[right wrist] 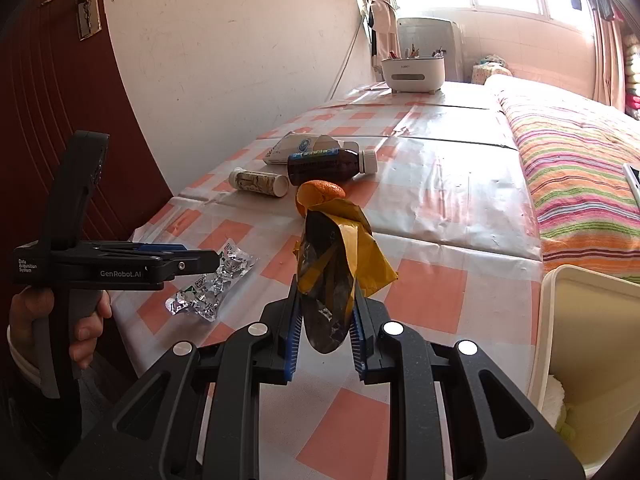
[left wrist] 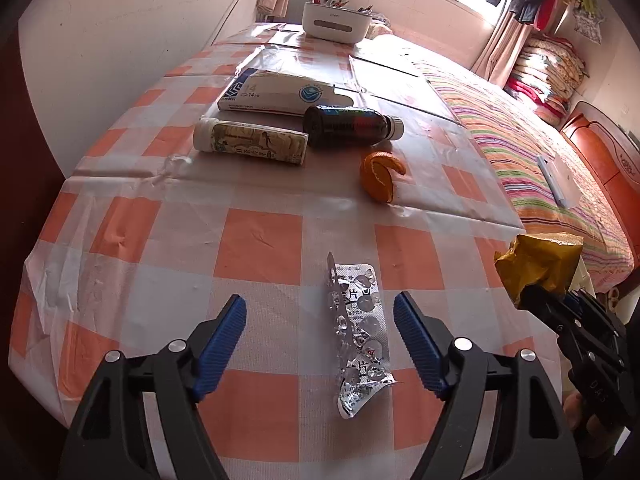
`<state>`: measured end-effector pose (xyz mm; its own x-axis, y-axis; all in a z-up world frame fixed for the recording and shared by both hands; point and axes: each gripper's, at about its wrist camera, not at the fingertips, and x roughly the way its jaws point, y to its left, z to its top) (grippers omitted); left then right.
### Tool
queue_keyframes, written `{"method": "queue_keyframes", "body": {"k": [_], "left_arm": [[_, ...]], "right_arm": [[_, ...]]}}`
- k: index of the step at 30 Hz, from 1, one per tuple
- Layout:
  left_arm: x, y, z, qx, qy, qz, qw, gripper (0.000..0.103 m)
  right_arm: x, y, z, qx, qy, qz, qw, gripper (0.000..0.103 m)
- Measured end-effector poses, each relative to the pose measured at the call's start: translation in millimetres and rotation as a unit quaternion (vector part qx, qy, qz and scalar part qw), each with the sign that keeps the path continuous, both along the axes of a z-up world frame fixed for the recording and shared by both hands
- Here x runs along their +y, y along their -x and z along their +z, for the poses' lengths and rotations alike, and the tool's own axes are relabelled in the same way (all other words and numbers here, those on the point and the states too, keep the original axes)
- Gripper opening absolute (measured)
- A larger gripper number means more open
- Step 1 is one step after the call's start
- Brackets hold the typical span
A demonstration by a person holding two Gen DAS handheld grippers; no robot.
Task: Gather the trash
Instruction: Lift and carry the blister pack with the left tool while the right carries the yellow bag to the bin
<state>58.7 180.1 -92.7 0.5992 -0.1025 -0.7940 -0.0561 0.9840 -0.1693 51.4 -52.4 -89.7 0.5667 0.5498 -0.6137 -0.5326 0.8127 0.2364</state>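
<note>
A crumpled silver blister pack (left wrist: 356,332) lies on the checked tablecloth (left wrist: 260,240). My left gripper (left wrist: 320,300) is open, its blue pads on either side of the pack and not touching it. The right wrist view shows the same pack (right wrist: 216,284) under the left gripper (right wrist: 216,258). My right gripper (right wrist: 326,286) is shut on a crumpled yellow and dark wrapper (right wrist: 336,248) held above the table. This wrapper (left wrist: 536,264) also shows at the right edge of the left wrist view. An orange peel (left wrist: 380,176) sits farther back.
A brown bottle (left wrist: 348,125), a white tube (left wrist: 248,142) and a flat box (left wrist: 276,92) lie mid-table. A white caddy (left wrist: 334,22) stands at the far end. A cream bin (right wrist: 592,292) is beside the table's right edge, with a striped bed (left wrist: 520,140) beyond.
</note>
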Motion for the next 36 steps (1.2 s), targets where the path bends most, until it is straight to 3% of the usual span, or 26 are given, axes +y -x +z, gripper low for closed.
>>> {"method": "queue_keyframes", "body": {"k": [10, 13, 14, 15, 18, 22, 36], "left_arm": [[-28.3, -2.5, -18.1, 0.020, -0.029, -0.053, 0.9980, 0.070], [-37.5, -2.8, -18.8, 0.013, -0.054, -0.060, 0.9966, 0.049], [-38.3, -3.2, -18.6, 0.011, -0.058, -0.060, 0.9964, 0.034], [-38.2, -4.6, -18.4, 0.012, -0.057, -0.062, 0.9964, 0.031], [-38.2, -6.8, -16.9, 0.004, -0.053, -0.064, 0.9965, 0.031], [-43.5, -6.4, -8.8, -0.027, -0.076, -0.053, 0.9953, 0.031], [-82.1, -17.7, 11.5, -0.057, -0.055, -0.080, 0.9936, 0.031]], "right_arm": [[2.0, 0.9, -0.4, 0.000, 0.000, 0.002, 1.000, 0.022], [0.2, 0.4, -0.6, 0.000, -0.002, 0.001, 1.000, 0.022], [-0.6, 0.2, -0.5, 0.000, -0.003, 0.000, 1.000, 0.022], [-1.7, -0.1, -0.5, 0.000, -0.004, -0.002, 1.000, 0.022], [-4.9, -1.0, -0.1, 0.000, -0.009, -0.006, 1.000, 0.023], [-10.0, -1.3, 1.6, -0.003, -0.014, -0.013, 1.000, 0.023], [-44.3, -4.2, 3.5, -0.009, -0.023, -0.058, 0.998, 0.023]]}}
